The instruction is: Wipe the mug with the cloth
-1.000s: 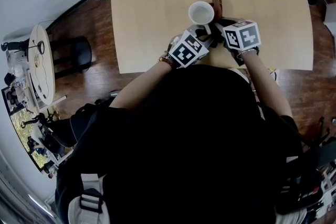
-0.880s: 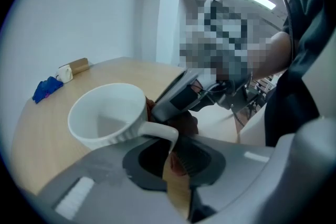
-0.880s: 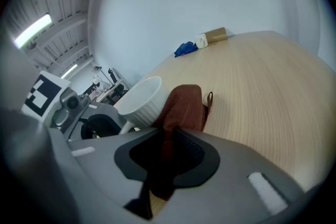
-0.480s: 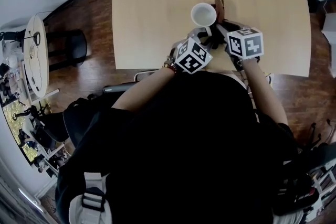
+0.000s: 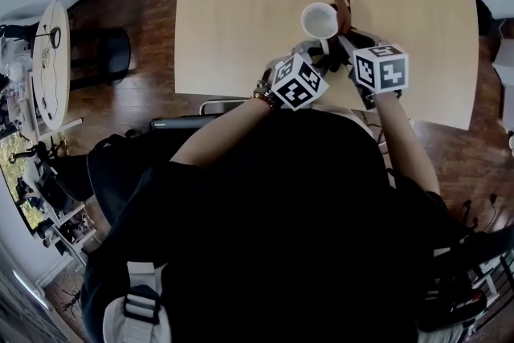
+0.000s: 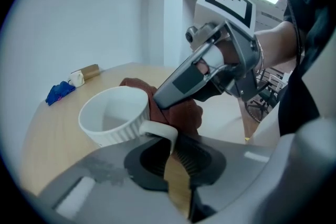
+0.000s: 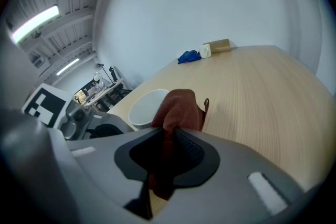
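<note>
One mug (image 6: 113,113) in left claw (image 6: 170,147) — one cloth (image 7: 178,107) in right claw (image 7: 168,147)

We take this for an office or lab workroom: a large pale wooden table (image 5: 241,12) stands on a dark plank floor (image 5: 152,88), the walls (image 6: 94,18) are plain white, long strip lights (image 7: 34,23) run along an open ceiling, and cluttered work desks (image 7: 100,89) and a small round side table (image 5: 50,60) stand beyond.
</note>
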The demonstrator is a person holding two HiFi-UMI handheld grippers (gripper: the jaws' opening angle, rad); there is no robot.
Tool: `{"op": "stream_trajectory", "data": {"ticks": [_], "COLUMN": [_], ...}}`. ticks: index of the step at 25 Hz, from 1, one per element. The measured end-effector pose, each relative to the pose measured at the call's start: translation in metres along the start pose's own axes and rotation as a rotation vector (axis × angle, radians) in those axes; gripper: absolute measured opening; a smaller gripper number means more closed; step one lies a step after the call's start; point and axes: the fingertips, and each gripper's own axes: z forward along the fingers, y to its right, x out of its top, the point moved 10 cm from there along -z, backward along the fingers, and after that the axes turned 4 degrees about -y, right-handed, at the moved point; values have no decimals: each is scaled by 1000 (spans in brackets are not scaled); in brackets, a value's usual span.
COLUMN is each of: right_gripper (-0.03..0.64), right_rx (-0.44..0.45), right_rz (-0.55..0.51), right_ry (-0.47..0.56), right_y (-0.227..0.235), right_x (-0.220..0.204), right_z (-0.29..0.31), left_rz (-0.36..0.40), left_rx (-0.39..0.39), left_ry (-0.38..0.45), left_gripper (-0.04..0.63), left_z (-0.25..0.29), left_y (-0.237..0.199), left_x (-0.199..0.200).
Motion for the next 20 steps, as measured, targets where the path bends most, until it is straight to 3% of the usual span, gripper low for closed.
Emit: {"op": "stream_trajectory", "data": {"ticks": [4, 9, 11, 16, 20], "right_gripper": [61, 61, 61, 61, 61], "right_rx": [-23, -27, -25, 24, 81], "right_rz": [-29, -47, -50, -112, -172], "right_ry": [-61, -70, -50, -15, -38], "right_y": [4, 11, 12, 19, 17], "right_x": [-8, -10, -2, 32, 50], "right_z": [18, 17, 11, 4, 8], "left_rz": [10, 172, 180, 93, -95], "left_rx": [-48, -71, -52, 19, 97], "left_ry": [9, 4, 7, 27, 66], "left_gripper": [41, 43, 49, 77, 126], "left_z": [-7, -18, -24, -35, -51], "left_y": [-6, -13, -15, -23, -33], "left_x": [-7, -21, -27, -38, -49]}}
